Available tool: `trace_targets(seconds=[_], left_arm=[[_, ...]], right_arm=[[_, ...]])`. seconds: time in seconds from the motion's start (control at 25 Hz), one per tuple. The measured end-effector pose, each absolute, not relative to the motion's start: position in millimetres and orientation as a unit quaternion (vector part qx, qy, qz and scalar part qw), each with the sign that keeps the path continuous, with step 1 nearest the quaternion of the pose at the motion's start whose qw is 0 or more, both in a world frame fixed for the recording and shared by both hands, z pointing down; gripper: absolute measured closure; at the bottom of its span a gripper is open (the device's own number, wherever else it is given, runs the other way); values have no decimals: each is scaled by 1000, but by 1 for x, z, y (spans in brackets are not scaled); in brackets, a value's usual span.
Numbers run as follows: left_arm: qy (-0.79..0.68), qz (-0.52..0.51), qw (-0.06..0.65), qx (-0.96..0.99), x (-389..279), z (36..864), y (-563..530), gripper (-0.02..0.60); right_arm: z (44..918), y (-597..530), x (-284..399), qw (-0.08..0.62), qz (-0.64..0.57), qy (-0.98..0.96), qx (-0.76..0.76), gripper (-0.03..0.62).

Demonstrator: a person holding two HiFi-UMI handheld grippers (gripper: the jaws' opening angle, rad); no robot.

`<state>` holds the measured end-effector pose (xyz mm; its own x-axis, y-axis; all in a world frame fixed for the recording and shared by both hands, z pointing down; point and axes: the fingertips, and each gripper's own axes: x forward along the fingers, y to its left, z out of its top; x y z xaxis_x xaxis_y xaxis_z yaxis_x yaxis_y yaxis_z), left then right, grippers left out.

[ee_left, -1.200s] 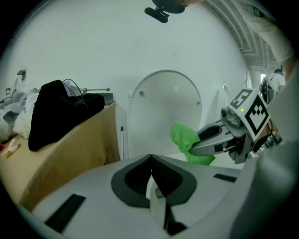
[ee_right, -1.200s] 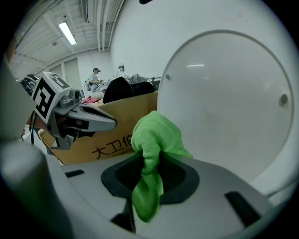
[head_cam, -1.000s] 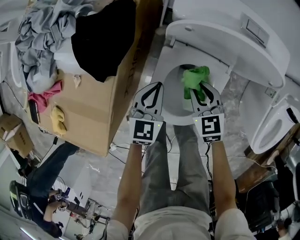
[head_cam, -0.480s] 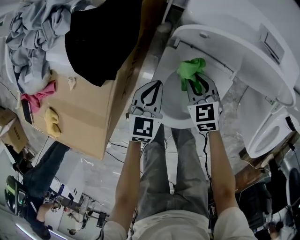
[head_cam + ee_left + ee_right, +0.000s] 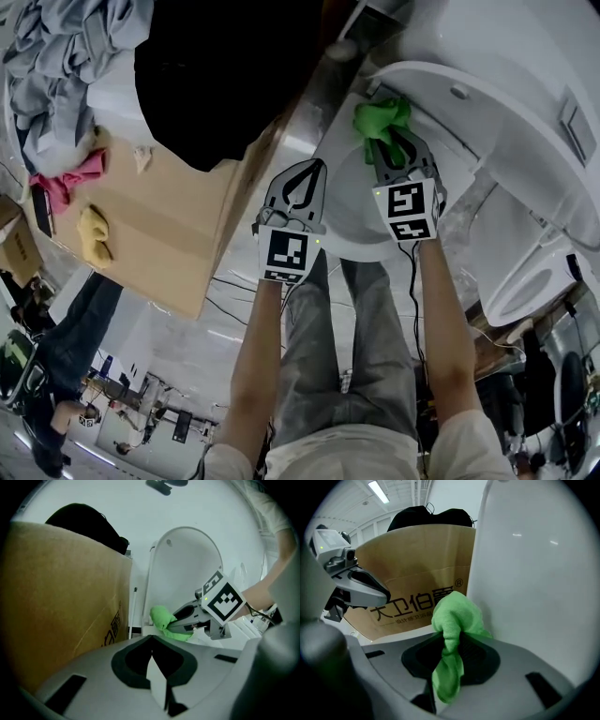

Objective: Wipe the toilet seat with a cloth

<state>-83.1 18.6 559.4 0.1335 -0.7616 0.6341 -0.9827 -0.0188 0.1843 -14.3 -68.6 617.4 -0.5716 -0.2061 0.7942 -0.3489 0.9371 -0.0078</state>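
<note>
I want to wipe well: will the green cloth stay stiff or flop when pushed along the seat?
Probably floppy: the cloth bunches beyond the right gripper's shut jaws, and a tail hangs limp behind them. Likely light, since that small pinch carries it. Pushed, it may fold over rather than slide flat.

Cardboard box [image 5: 178,230], black garment [image 5: 220,75], grey clothes [image 5: 56,47], pink rag [image 5: 70,178]

The cardboard box [image 5: 417,573], just beyond and to the left of the fingers [image 5: 520,667] of the right gripper [image 5: 452,641], bears large black characters, 大卫伯爵, with an ® mark at their upper right. A smaller line beneath is too fine to read. Left of the fingers [image 5: 93,672] of the left gripper [image 5: 151,641], the box's print is too skewed to read.
</note>
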Motion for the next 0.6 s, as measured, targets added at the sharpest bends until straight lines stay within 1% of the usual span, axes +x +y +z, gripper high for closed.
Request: trace_targets(seconds=[0.44, 0.6], left_arm=[[-654, 175, 315, 665, -92, 570, 32, 569], [-659, 171, 319, 660, -91, 570, 39, 569]], right_arm=[[649, -74, -33, 457, 43, -879, 130, 493], [653, -75, -37, 449, 29, -883, 133, 491]])
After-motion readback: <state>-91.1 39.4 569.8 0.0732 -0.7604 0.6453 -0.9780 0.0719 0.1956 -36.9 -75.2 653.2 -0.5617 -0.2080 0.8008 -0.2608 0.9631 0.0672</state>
